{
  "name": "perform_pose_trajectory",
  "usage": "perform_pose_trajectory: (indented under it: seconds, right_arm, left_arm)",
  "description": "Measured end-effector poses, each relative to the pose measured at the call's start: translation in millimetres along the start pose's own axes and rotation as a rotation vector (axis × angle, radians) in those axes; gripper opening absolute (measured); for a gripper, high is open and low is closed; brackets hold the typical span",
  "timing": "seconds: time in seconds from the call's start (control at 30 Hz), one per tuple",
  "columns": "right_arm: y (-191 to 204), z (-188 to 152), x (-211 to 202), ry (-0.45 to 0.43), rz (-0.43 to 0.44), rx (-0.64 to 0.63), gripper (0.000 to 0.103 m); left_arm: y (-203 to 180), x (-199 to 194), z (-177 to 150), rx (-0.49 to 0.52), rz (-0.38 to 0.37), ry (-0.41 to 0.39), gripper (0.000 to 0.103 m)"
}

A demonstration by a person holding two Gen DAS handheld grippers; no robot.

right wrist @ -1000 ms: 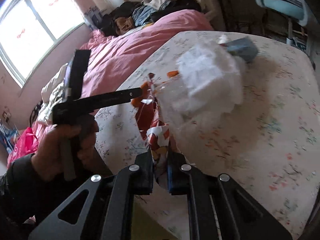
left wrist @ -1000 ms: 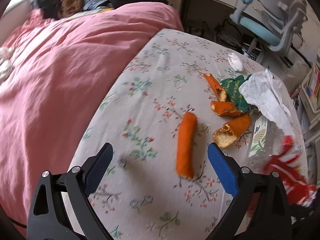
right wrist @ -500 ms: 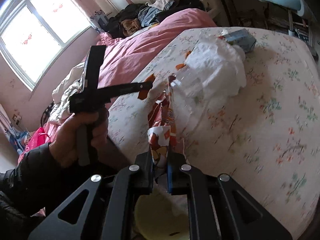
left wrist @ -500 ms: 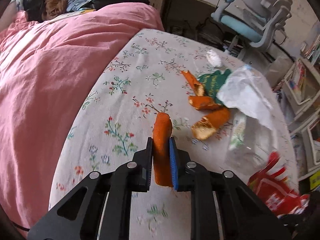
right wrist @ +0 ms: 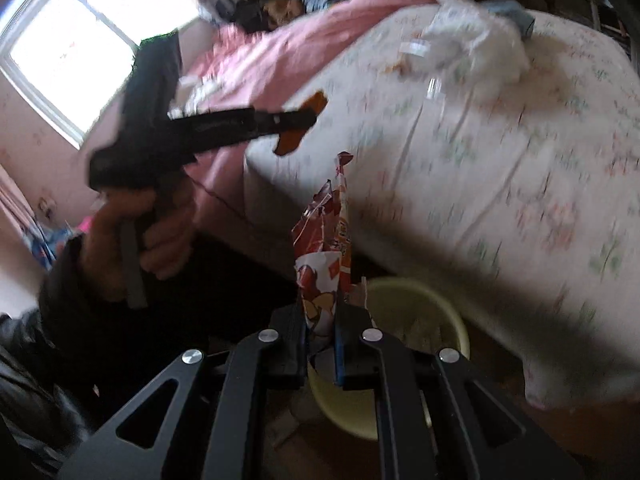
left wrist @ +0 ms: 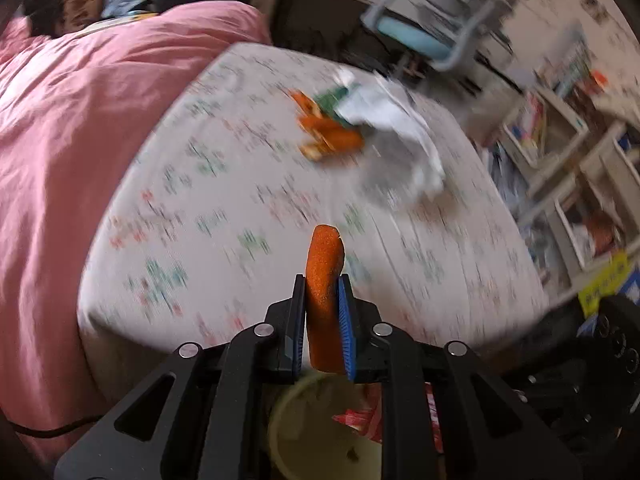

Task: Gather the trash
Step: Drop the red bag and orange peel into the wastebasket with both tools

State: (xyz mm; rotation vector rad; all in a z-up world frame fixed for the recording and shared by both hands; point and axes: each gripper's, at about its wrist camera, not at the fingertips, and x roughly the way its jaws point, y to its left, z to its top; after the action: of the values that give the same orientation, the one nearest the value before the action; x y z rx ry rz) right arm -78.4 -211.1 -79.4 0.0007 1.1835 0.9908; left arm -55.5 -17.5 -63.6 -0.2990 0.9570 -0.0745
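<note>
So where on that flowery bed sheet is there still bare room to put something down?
The flowered sheet is bare across its near and middle stretch, between the pink duvet and the near edge. The far corner is crowded: orange peels, a green wrapper and crumpled white paper lie bunched together.

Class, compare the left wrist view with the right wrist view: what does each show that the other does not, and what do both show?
Only the left wrist view shows the blue desk chair, the shelves beside the bed and the heap of orange peel scraps.

Only the right wrist view shows the window, the hand holding the left tool, and the right tool shut on a red snack wrapper.

Both show the orange peel strip clamped in the left tool, the yellow bin below, the floral sheet, pink duvet and crumpled white plastic.
</note>
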Motion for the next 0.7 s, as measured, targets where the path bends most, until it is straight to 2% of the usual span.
perform_pose_trajectory:
  seconds: [0.17,0.23,0.3,0.37,0.43,0.5,0.57,0.67,0.7]
  right_arm:
    - [6,-11,23,0.106,-0.068,-0.027,0.015]
    - [3,-12,25,0.107,-0.097,-0.016,0.029]
    - [-3,-8,21,0.077,-0.124,0.013,0.05]
    - [-14,-4,13,0.027,-0.152,0.06,0.056]
    - [-23,-3,6,-0.01,-0.179,0.097,0.059]
    - [-32,-1,-4,-0.075,-0.204,0.144,0.059]
    - [-39,3,-16,-0.153,-0.206,0.169,0.059]
    - [-38,10,-35,-0.283,-0.223,0.175,0.063]
    - [-40,12,-37,-0.307,-0.23,0.174,0.065]
  left_arm:
    - [-19,5,-35,0.051,-0.025,0.095,0.015]
    - [-25,9,-48,0.071,-0.03,0.139,0.015]
    - [-32,17,-60,0.1,-0.03,0.196,0.015]
    - [-38,23,-68,0.133,-0.03,0.241,0.016]
    - [-45,25,-73,0.174,-0.005,0.249,0.017]
    - [-46,25,-72,0.187,0.019,0.239,0.026]
    - [-45,21,-69,0.185,0.054,0.202,0.044]
    - [-43,10,-61,0.179,0.091,0.132,0.056]
    - [-42,6,-58,0.174,0.105,0.098,0.063]
